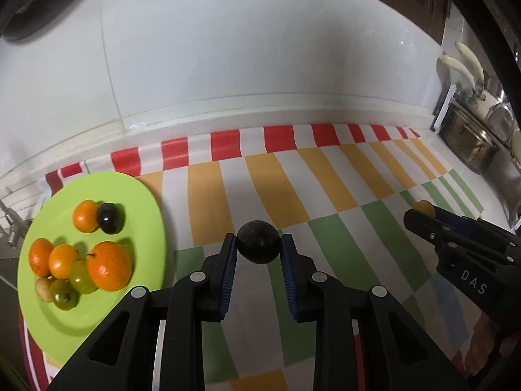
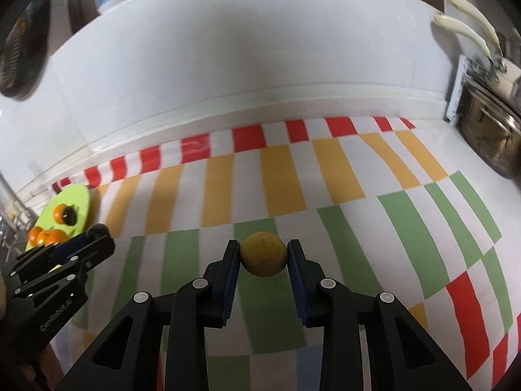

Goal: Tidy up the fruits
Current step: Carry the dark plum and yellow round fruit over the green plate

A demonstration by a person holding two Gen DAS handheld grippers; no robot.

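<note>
My left gripper point(image 1: 258, 244) is shut on a dark plum point(image 1: 258, 241), held above the striped cloth. My right gripper point(image 2: 263, 252) is shut on a round yellow fruit point(image 2: 263, 253); it also shows at the right of the left wrist view point(image 1: 423, 213). A green plate point(image 1: 143, 215) at the left holds several oranges point(image 1: 108, 267), a second dark plum point(image 1: 110, 217) and green fruits point(image 1: 80, 272). The plate shows far left in the right wrist view point(image 2: 79, 198), with the left gripper point(image 2: 97, 233) in front of it.
A striped red, orange and green cloth point(image 1: 286, 189) covers the white counter. A white tiled wall point(image 1: 260, 65) stands behind. A metal pot point(image 2: 488, 137) and cream-handled utensils point(image 2: 465, 29) stand at the far right. Tap fittings point(image 1: 11, 228) are beside the plate at the left edge.
</note>
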